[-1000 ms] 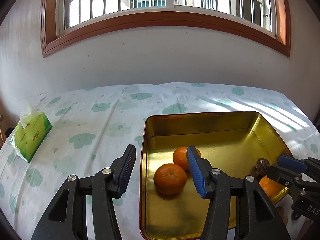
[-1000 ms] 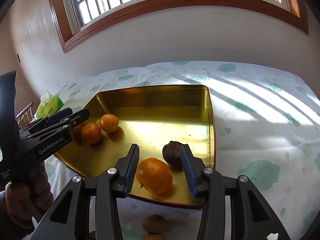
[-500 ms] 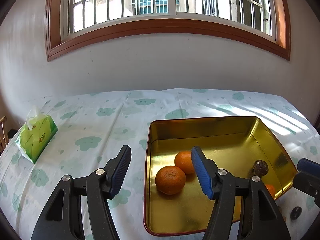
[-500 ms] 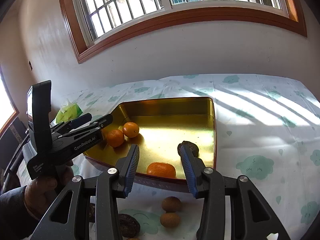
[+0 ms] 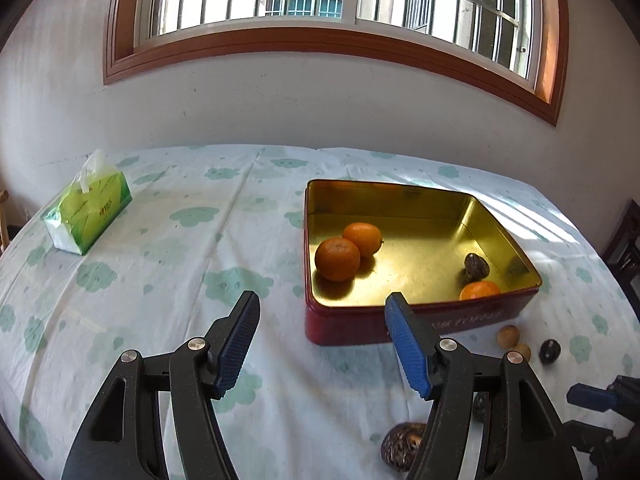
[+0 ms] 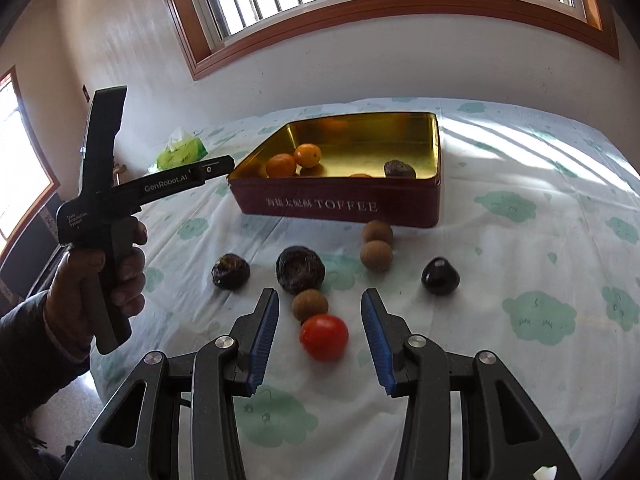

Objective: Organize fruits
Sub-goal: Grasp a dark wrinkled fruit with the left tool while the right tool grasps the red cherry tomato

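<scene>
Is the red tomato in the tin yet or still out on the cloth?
Out. The tomato lies on the cloth in front of the tin, between the right gripper's open fingers, untouched.

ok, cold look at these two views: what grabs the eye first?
The red toffee tin with its shiny gold inside, mid-table on the cloud-print cloth, holding three oranges and one dark wrinkled fruit. Next, the bright red tomato lying on the cloth between the fingers of the open right tongs, with brown and dark fruits scattered between it and the tin. The left tongs, jaws opening and empty, hang beside the tin.
</scene>
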The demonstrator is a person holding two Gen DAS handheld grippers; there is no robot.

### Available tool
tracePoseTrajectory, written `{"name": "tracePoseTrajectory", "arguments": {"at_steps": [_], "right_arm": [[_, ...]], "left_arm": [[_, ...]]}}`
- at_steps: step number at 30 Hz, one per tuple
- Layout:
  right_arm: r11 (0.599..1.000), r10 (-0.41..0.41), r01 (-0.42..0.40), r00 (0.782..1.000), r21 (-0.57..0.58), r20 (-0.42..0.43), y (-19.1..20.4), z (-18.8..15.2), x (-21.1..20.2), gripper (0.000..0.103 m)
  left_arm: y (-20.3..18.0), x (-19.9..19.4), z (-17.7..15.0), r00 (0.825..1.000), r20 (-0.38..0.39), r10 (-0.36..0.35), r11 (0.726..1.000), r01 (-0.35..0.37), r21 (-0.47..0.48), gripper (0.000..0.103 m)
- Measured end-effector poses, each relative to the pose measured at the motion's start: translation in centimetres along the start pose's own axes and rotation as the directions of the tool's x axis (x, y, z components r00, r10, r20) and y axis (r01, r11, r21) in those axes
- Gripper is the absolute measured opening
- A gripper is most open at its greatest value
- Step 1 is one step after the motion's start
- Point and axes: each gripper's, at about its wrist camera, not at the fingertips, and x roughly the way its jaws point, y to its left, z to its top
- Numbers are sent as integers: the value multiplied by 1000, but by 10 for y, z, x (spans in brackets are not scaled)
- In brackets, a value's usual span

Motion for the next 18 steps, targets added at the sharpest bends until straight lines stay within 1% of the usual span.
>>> {"name": "tracePoseTrajectory", "arguments": {"at_steps": [3, 5, 7, 9, 10, 11, 12, 13, 15, 18], "right_arm": [[999, -27, 26, 999, -18, -20, 1, -7, 6, 41], [1000, -14, 13, 999, -17, -36, -1, -8, 11, 41], [999, -34, 32, 998, -26, -53, -2, -8, 17, 41], [999, -18, 16, 997, -29, -76, -3, -7, 24, 41], [999, -34, 31, 995, -31, -90, -3, -8, 28, 40], [999, -43, 40, 995, -33, -90, -3, -9, 29, 39], [999, -37, 34, 996, -35, -84, -3, -10, 27, 27], [999, -38, 36, 996, -36, -80, -3, -10, 25, 27], [997, -68, 66, 996, -39, -50, -5, -12, 17, 27], [994, -98, 99, 995, 41, -9, -24, -11, 3, 27]], "left_arm": [[2, -8, -20, 999, -39, -22, 1000, 22, -4, 66], [2, -14, -32, 998, -54, -30, 1000, 30, 4, 66], [0, -19, -40, 997, -65, -41, 999, 42, 17, 66], [-2, -22, -46, 996, -72, -56, 998, 58, 34, 66], [-4, -24, -48, 995, -75, -61, 997, 65, 44, 66], [-6, -24, -50, 994, -82, -65, 996, 70, 54, 66], [-8, -25, -52, 994, -89, -69, 995, 75, 63, 66], [-8, -25, -53, 992, -94, -80, 994, 86, 66, 66], [-8, -26, -55, 989, -101, -112, 991, 118, 62, 66], [-11, -24, -55, 981, -120, -149, 985, 158, 67, 66]]}}
